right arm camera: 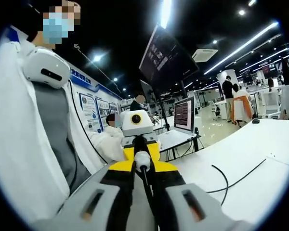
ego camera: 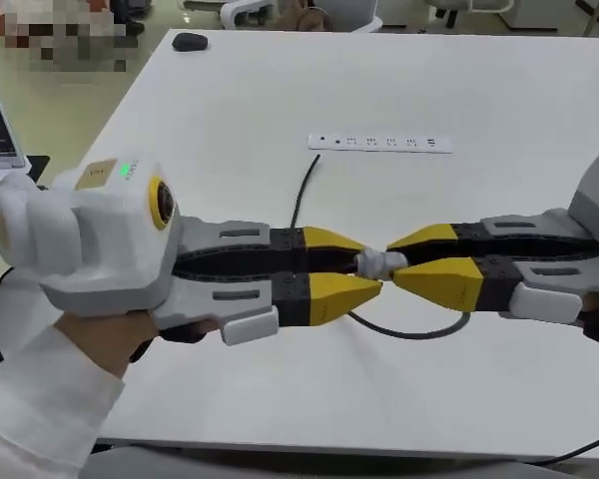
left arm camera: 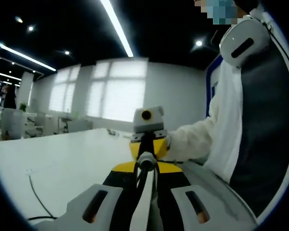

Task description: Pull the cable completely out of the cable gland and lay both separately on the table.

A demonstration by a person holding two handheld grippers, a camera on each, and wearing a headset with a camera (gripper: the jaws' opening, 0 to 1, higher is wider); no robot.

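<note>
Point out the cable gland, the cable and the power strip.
cable gland (ego camera: 378,263), head view, its pale body
cable (ego camera: 411,336), head view, lowest part of its black loop
power strip (ego camera: 379,143), head view, its middle

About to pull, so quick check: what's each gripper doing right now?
Left gripper: closed on the cable gland.
Right gripper: closed on the cable.

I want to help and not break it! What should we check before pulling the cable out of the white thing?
1. Left gripper shut on cable gland: ok.
2. Right gripper shut on cable: ok, the cable runs between its jaws.
3. Cable out of gland: not ok, not yet done.
4. Cable slack: ok, a loose loop lies on the table.
5. Power strip away from the jaws: ok.
</note>
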